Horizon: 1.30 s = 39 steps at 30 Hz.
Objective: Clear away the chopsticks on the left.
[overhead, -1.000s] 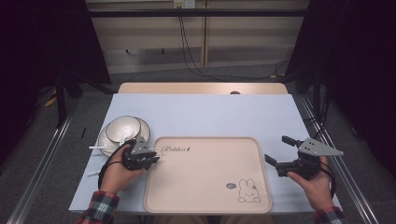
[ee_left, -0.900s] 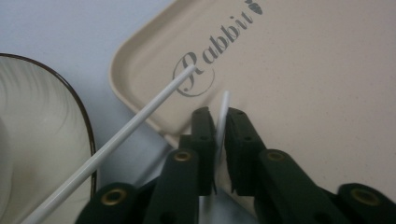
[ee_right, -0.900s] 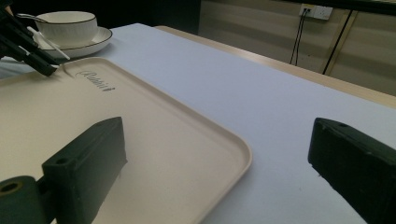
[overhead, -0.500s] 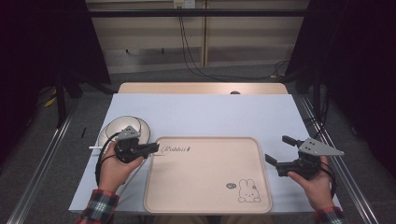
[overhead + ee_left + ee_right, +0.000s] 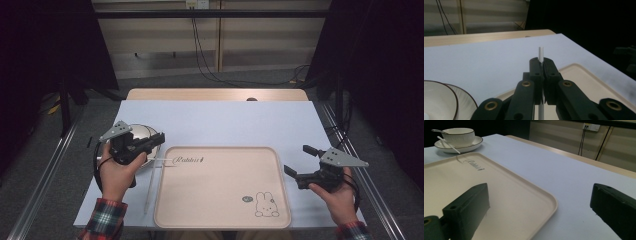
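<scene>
One white stick (image 5: 540,53) upright between left claw (image 5: 540,65) tips

One beige tray (image 5: 222,200), one white bowl (image 5: 458,134) on one saucer (image 5: 472,144), one white stick (image 5: 540,54), and two grippers.

Tray (image 5: 222,187) lies flat on the surface (image 5: 220,122), at its near edge in front of me. Bowl (image 5: 141,136) sits on a saucer (image 5: 471,146) on the surface, just off the tray's far-left corner. My left gripper (image 5: 161,137) is over that bowl, jaws pinched on a thin stick (image 5: 540,55); the stick (image 5: 151,184) runs down past the tray's left edge toward me. My right gripper (image 5: 297,162) is just right of the tray, over the surface, jaws apart, pointing left across the tray
</scene>
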Each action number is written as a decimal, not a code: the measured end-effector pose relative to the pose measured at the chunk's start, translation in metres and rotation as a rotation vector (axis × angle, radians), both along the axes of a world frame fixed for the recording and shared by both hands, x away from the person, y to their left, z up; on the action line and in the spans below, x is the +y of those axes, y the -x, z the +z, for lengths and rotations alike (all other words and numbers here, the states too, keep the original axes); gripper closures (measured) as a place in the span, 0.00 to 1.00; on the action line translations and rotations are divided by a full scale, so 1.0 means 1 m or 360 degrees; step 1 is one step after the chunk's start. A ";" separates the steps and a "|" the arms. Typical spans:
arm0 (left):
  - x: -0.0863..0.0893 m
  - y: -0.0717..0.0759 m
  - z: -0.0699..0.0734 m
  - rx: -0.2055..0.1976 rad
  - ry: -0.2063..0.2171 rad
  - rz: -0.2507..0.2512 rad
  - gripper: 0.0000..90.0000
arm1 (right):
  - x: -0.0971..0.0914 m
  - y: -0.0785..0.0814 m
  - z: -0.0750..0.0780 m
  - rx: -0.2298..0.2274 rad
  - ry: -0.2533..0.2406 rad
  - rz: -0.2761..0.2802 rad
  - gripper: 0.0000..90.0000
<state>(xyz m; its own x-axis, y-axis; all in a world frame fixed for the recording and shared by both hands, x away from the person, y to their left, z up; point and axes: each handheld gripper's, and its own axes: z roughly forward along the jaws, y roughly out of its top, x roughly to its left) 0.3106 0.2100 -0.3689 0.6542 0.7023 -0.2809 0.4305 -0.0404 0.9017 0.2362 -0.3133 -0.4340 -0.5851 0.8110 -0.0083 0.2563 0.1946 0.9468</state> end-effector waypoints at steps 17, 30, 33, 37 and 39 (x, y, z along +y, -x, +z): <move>-0.004 0.000 0.041 -0.0101 0.0116 0.0092 0.98 | 0.001 0.000 -0.001 -0.0058 0.0031 -0.0015 0.01; -0.023 -0.002 0.036 -0.0016 0.0188 0.0136 0.98 | 0.000 -0.002 -0.002 -0.0071 0.0045 -0.0008 0.01; -0.030 -0.001 0.027 0.0042 0.0162 0.0143 0.97 | 0.001 -0.003 -0.003 -0.0069 0.0032 0.0012 0.01; -0.040 0.001 0.016 0.0097 0.0101 0.0162 0.97 | 0.002 -0.003 -0.003 -0.0061 0.0021 0.0012 0.01; -0.043 0.001 0.010 0.0121 0.0081 0.0164 0.97 | 0.002 -0.003 -0.003 -0.0062 0.0015 0.0014 0.01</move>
